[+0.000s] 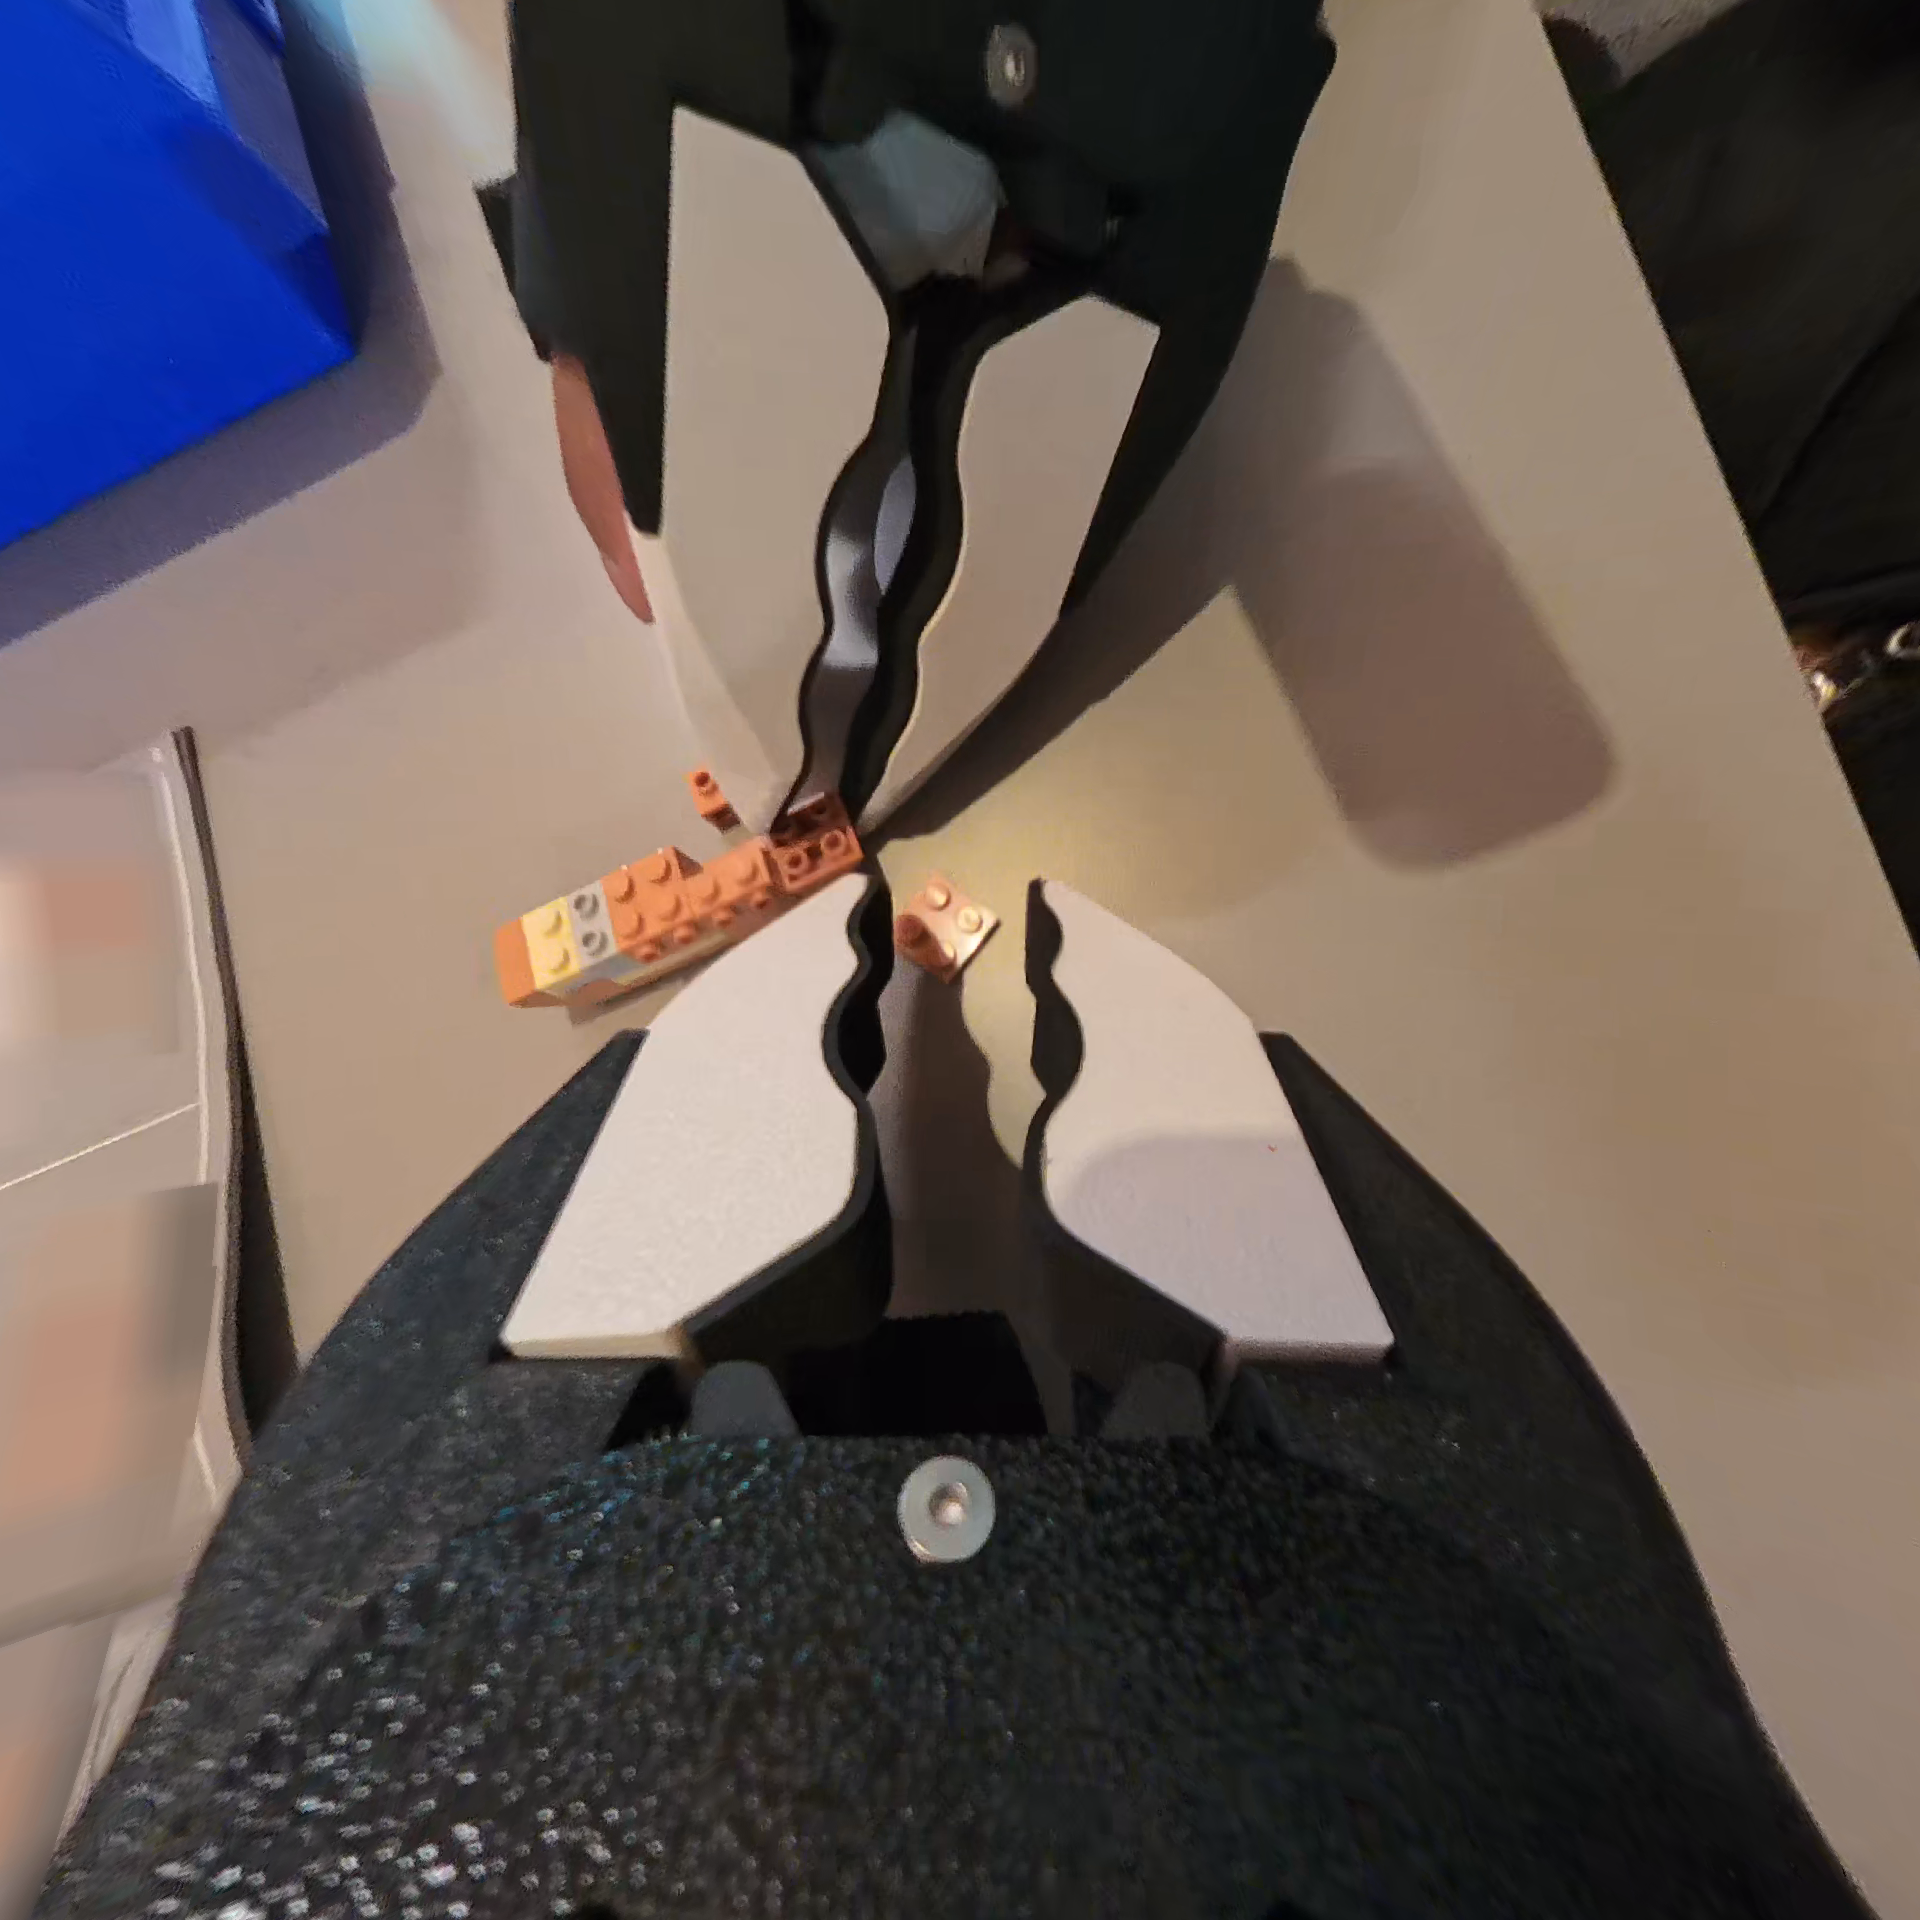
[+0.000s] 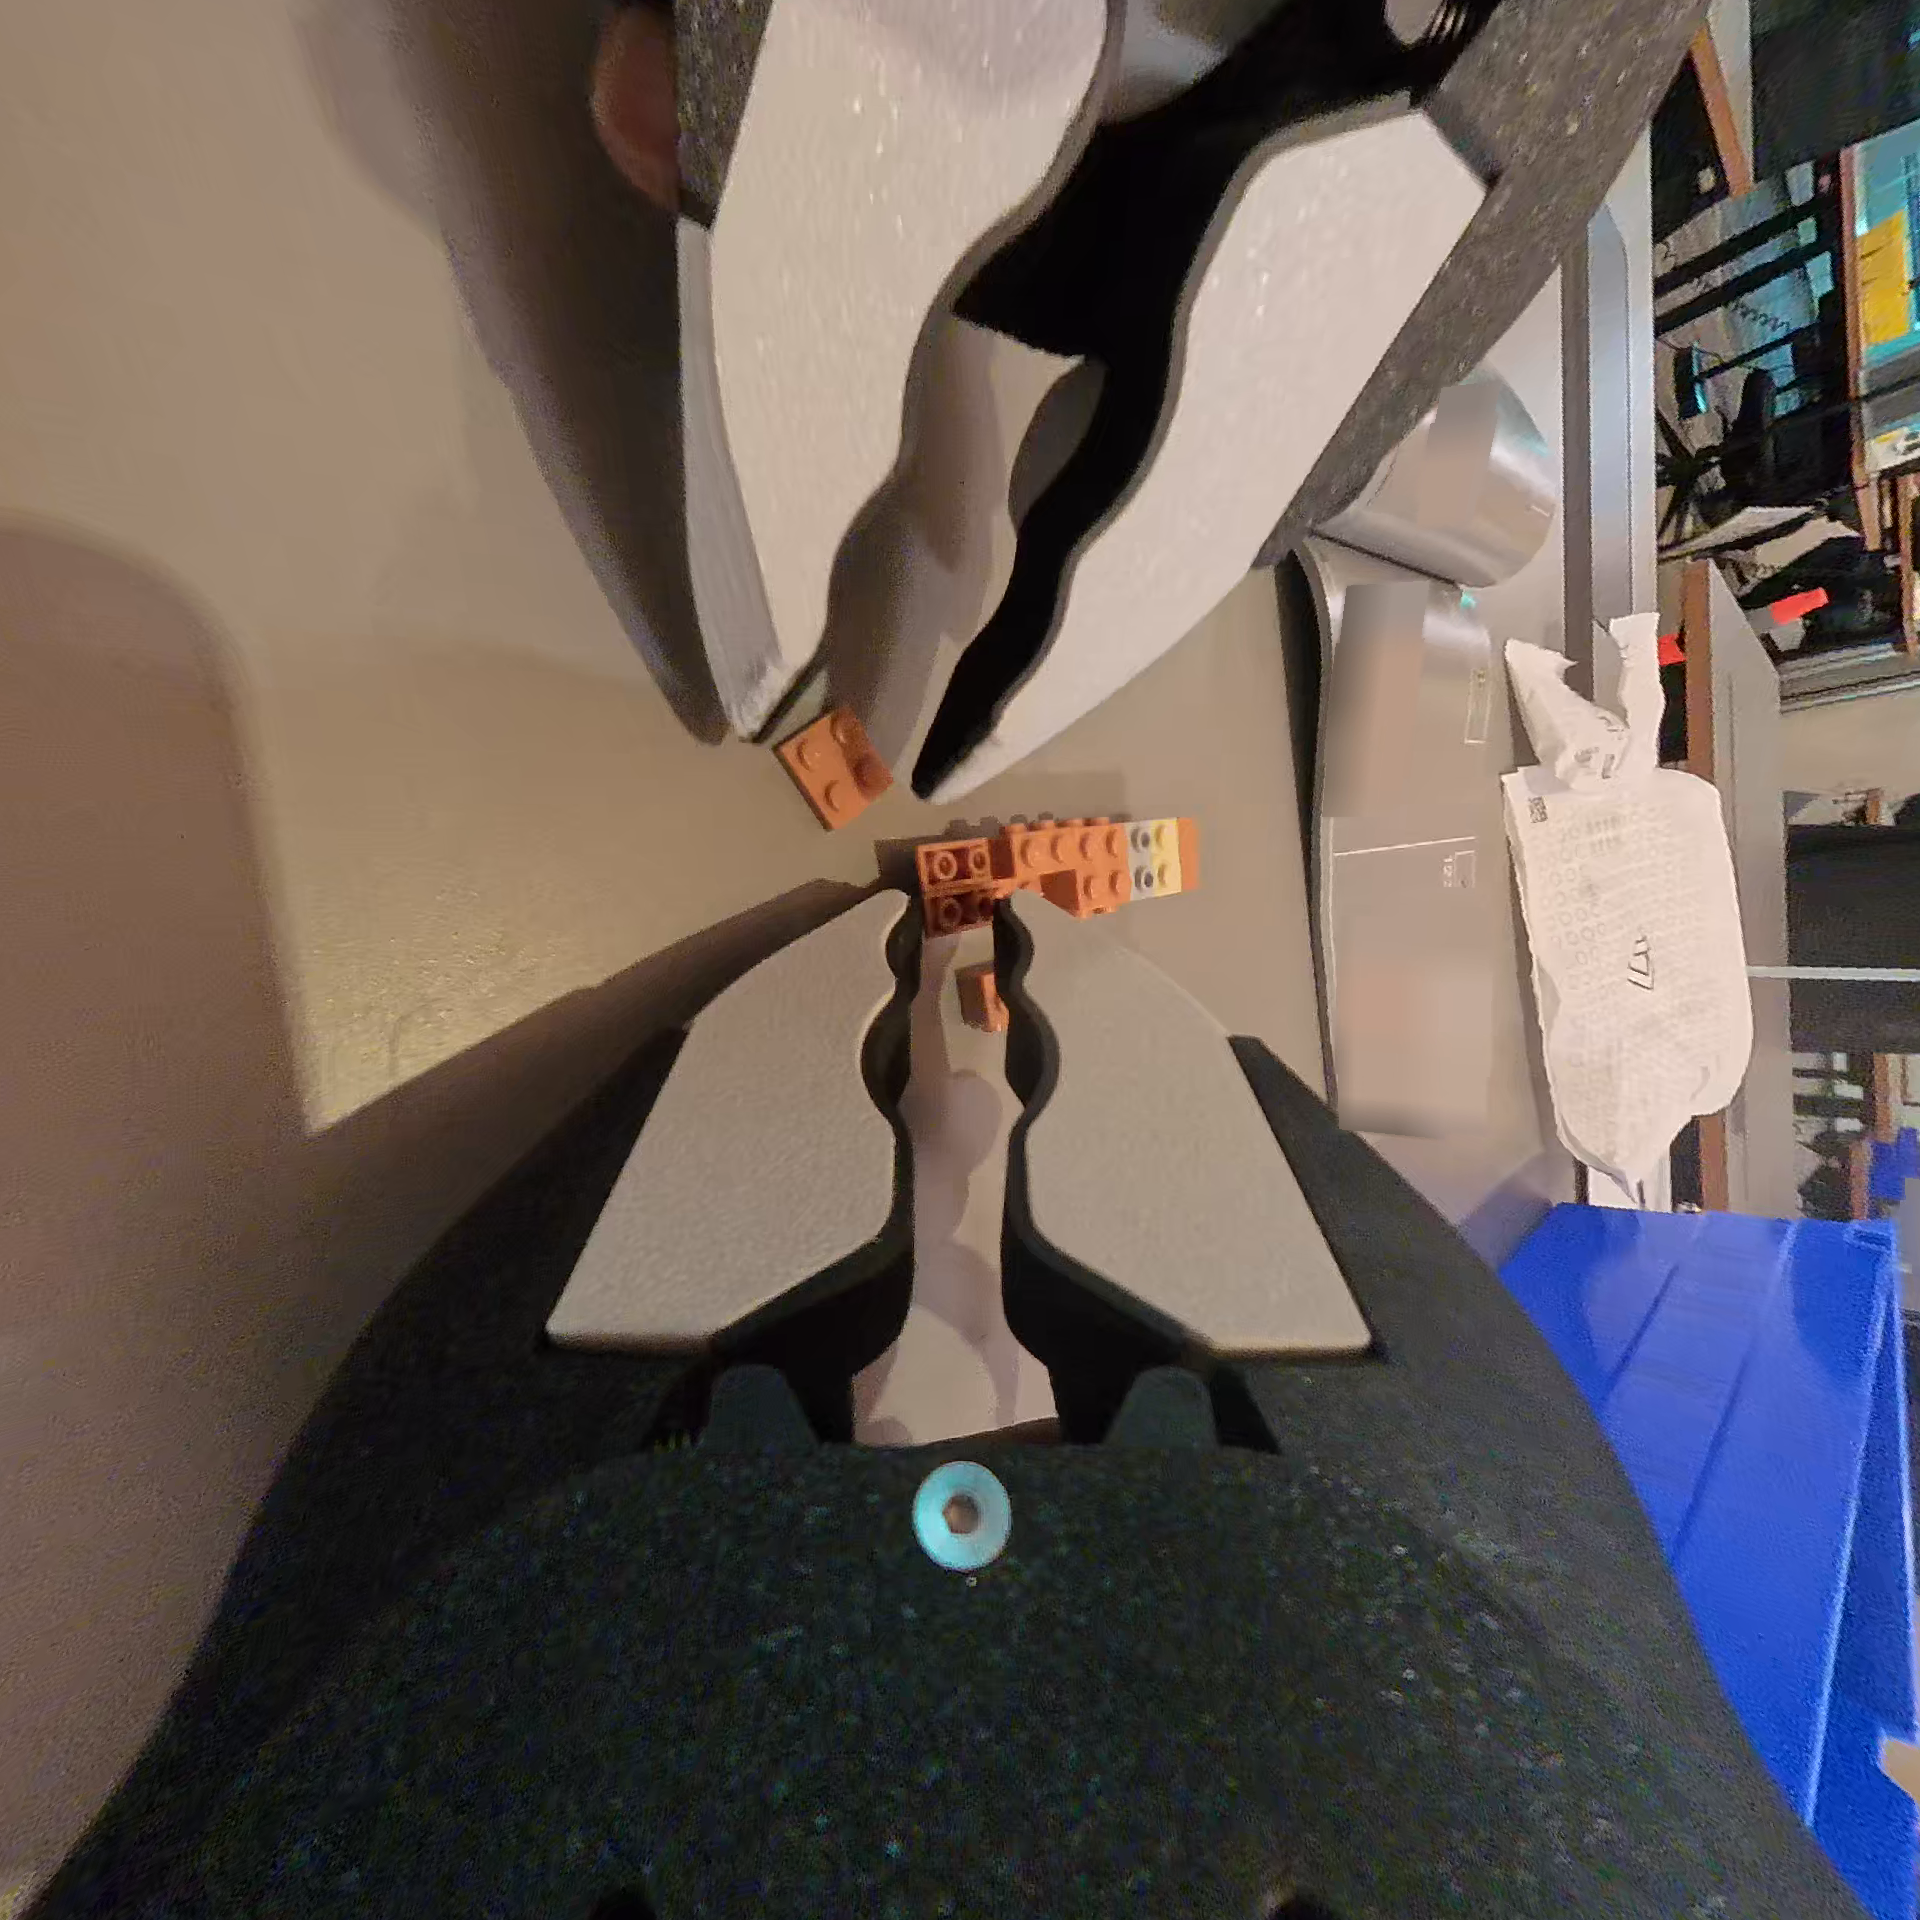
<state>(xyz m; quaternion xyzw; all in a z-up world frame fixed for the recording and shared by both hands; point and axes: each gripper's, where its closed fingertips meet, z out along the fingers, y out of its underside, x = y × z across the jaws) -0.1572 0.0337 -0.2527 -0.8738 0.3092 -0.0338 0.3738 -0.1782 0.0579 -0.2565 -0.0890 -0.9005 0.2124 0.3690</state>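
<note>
The right tongs (image 2: pixel 956 914) pinched the brick model's (image 2: pixel 1081 862) end; the left tongs (image 1: pixel 961 925), open, straddled a loose plate (image 1: pixel 948 928) beside it.

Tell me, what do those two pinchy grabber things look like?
Both match. The left gripper and right gripper each have a speckled black, rough-looking body with one round metal screw in the middle. Each carries two pale grey fingers, curved like beaks, lined with wavy black pads along their inner edges. No cables or sleeves show.
</note>
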